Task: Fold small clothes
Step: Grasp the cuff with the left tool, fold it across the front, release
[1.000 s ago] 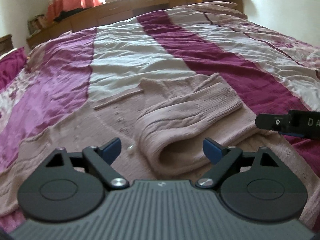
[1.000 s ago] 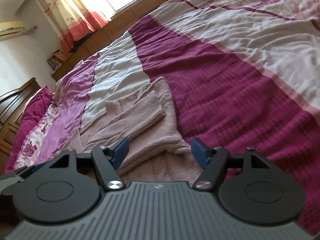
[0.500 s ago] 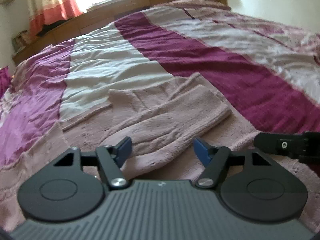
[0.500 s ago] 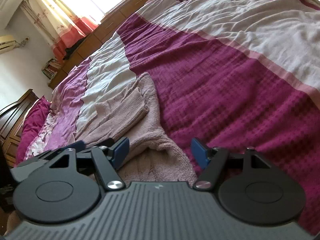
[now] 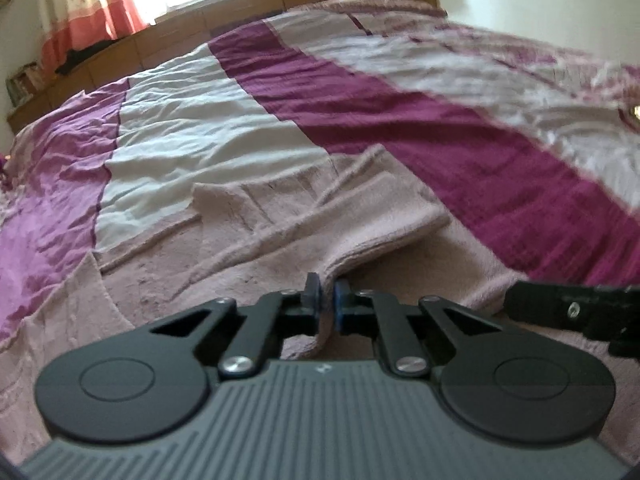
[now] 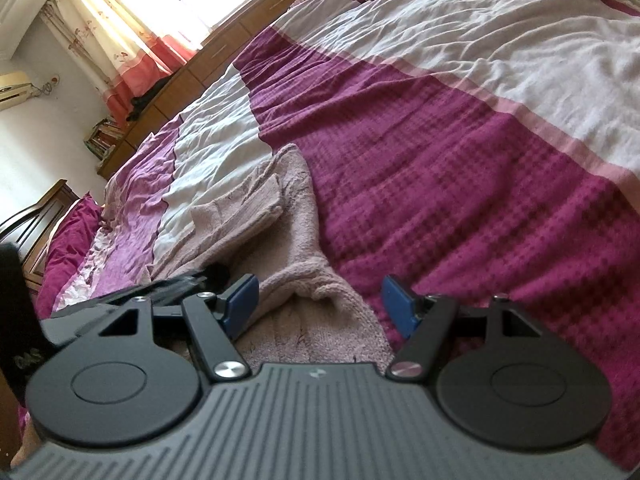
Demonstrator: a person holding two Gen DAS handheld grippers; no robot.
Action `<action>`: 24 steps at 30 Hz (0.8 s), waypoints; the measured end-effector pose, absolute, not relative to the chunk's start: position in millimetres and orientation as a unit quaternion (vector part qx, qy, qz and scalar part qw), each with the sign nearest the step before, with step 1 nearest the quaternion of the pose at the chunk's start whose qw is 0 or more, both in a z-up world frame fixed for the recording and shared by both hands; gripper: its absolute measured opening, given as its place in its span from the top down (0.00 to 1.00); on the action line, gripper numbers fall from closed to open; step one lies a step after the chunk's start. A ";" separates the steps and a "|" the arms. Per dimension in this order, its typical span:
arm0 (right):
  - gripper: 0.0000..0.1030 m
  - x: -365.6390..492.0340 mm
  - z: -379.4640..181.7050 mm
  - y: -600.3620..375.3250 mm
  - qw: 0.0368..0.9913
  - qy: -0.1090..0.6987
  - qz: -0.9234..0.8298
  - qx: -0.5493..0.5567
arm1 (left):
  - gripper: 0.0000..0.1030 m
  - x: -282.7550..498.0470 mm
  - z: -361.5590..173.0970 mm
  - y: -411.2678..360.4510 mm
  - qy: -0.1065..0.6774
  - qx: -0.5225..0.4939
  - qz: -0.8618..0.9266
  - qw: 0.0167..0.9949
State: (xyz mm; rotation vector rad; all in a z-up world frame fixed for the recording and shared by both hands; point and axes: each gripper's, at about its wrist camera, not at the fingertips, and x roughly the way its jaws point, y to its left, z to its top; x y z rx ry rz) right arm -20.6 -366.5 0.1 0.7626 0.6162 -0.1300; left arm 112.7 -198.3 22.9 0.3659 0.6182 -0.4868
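A pale pink knitted sweater (image 5: 256, 240) lies spread on the bed, one sleeve (image 5: 384, 212) folded across its body. My left gripper (image 5: 325, 300) sits low at the near end of that sleeve. Its jaws are closing on a fold of the knit, and the blue pads press it from both sides. The right gripper (image 6: 318, 306) hovers open over the sweater's (image 6: 296, 208) bunched right edge, fabric lying between its fingers but untouched. Part of the right gripper (image 5: 572, 312) shows at the right of the left wrist view. In the right wrist view, the left gripper (image 6: 160, 292) is a dark blur.
The bedspread (image 5: 400, 120) has magenta, white and pink stripes and stretches far ahead and to the right. Low wooden cabinets (image 5: 240, 12) run under a window with a pink curtain (image 5: 92, 8). A dark headboard (image 6: 40, 216) and a magenta pillow (image 6: 68, 248) lie to the left.
The left gripper moved forward and lower to the sleeve's near end, and its jaws went from wide open to shut on the knit. The right gripper stayed open in place.
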 end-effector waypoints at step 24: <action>0.27 -23.4 17.9 -343.9 0.899 0.295 -0.056 0.318 | 0.90 104.2 51.9 -25.5 0.333 -0.069 -0.068 0.938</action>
